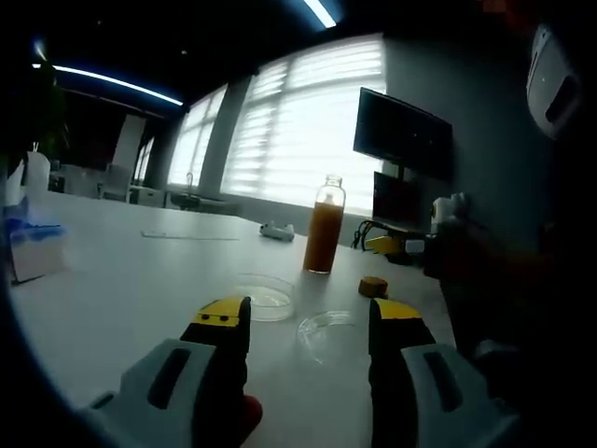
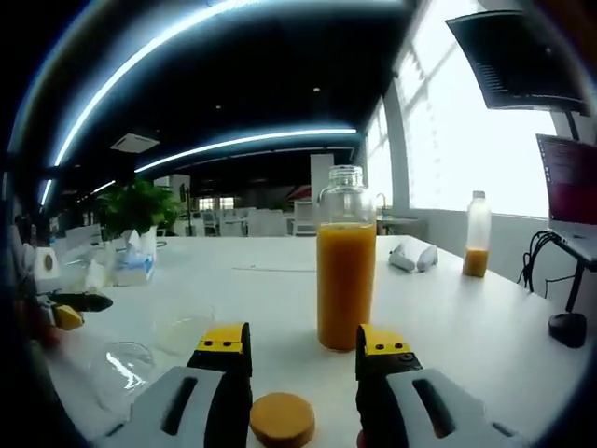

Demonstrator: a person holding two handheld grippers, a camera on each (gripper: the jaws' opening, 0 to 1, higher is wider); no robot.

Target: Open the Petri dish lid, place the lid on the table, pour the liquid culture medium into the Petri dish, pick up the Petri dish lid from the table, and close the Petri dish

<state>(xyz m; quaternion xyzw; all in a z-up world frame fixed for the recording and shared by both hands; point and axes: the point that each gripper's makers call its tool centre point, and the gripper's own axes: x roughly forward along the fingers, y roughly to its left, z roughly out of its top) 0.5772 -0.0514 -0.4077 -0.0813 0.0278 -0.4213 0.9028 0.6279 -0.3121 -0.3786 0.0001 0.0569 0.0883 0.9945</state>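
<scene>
An uncapped glass bottle (image 1: 324, 227) (image 2: 345, 280) of orange liquid stands upright on the white table (image 1: 131, 280). Its orange cap (image 1: 373, 286) (image 2: 282, 418) lies on the table, low between my right jaws. Two clear round Petri dish parts lie side by side: one (image 1: 266, 297) (image 2: 182, 331) faintly tinted, nearer the bottle, the other (image 1: 328, 334) (image 2: 117, 369) plain clear. I cannot tell which is the lid. My left gripper (image 1: 310, 322) (image 2: 65, 308) is open just short of both parts. My right gripper (image 2: 303, 345) (image 1: 401, 245) is open, facing the bottle, holding nothing.
A second small bottle (image 2: 477, 235) stands far right. A white object (image 2: 413, 257) (image 1: 277, 231) lies behind the bottle. A tissue box (image 2: 135, 266) and a plant (image 2: 140, 210) sit at the far left. A blue-and-white box (image 1: 35, 250) is at the table's left. Monitors (image 1: 401, 135) and cables (image 2: 560, 280) stand at the right.
</scene>
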